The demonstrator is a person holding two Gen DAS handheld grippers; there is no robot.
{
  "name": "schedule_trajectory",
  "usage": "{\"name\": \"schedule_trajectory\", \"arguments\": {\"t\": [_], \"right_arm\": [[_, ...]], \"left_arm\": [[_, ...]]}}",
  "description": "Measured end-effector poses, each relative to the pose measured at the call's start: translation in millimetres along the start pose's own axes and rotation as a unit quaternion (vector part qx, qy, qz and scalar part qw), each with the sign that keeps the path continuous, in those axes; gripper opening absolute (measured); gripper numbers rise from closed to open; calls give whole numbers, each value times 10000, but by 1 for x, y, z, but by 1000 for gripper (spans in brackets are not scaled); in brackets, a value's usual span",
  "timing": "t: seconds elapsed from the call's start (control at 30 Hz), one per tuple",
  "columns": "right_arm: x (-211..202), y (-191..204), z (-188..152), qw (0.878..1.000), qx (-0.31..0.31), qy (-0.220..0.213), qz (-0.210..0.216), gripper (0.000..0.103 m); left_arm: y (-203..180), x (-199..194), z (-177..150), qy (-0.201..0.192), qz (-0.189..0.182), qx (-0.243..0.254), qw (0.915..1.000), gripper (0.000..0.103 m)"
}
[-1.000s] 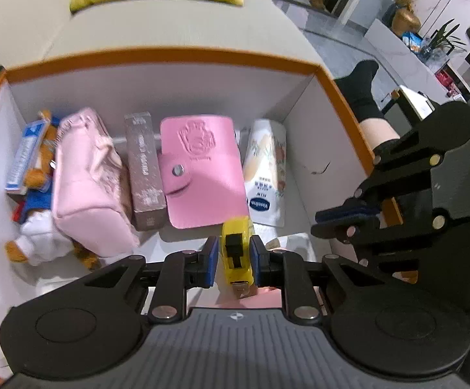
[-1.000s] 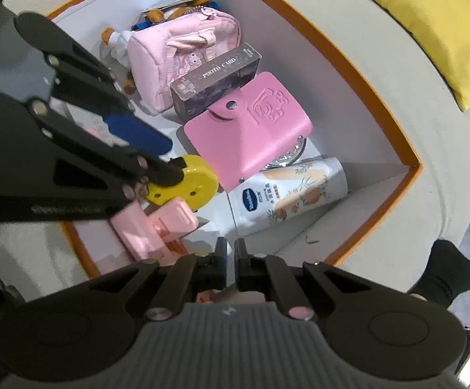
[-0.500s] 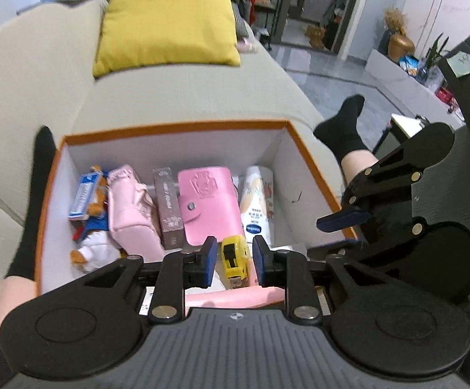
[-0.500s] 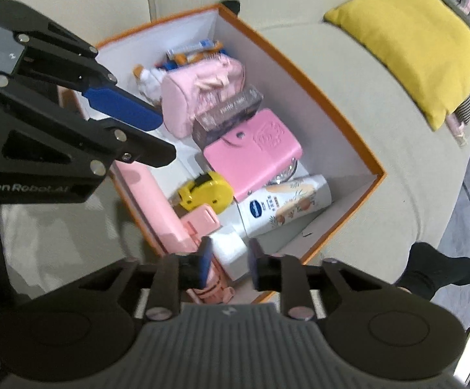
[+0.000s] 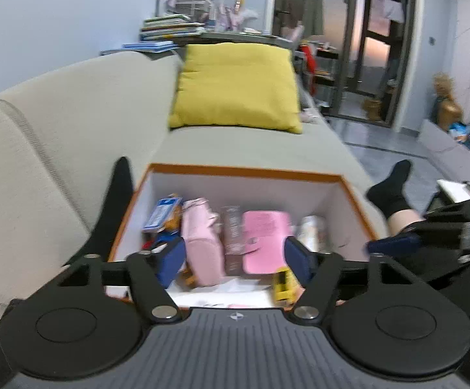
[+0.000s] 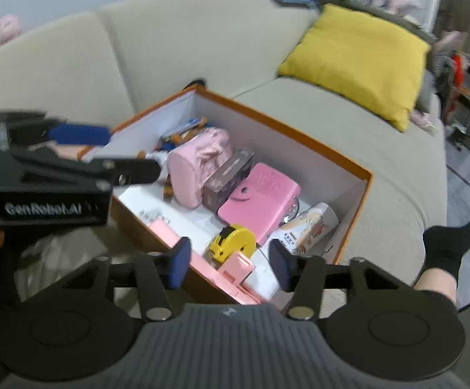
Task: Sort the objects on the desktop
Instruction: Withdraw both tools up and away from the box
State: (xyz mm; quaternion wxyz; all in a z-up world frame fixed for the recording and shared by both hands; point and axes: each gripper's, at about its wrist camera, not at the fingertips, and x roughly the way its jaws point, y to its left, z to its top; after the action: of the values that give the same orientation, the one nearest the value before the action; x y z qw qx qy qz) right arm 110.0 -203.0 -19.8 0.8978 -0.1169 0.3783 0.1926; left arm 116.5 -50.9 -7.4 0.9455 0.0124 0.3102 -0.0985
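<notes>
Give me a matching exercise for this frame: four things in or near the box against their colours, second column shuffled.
Things:
1. tape measure
2. card holder
3. box rim
4. photo card box

Colours:
A. orange
B. brown
C. yellow
D. pink

Pairs: 1-C, 2-D, 3-A, 4-B

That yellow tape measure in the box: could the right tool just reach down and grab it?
Probably yes. The yellow tape measure lies uncovered near the box's front, and the right tool, just opened and empty, hangs above it with nothing between.
</notes>
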Motion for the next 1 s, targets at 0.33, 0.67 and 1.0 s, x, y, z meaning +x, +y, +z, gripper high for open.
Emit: {"name": "schedule_trajectory", "arguments": {"t": [0.33,0.67,1.0], "right_arm": [[13,4,-37,9925,1135,-432,-168,68],[20,2,-51,9873,1396,-738,-168,80],[22,2,-54,9871,1385,-791,-163,80]], "left_arm": [[-4,15,-30,-137,665,107,9976,82],[-7,25,-46,-253,887,217,9955,84],[-7,25,-49,-296,956,233,9947,85]]}}
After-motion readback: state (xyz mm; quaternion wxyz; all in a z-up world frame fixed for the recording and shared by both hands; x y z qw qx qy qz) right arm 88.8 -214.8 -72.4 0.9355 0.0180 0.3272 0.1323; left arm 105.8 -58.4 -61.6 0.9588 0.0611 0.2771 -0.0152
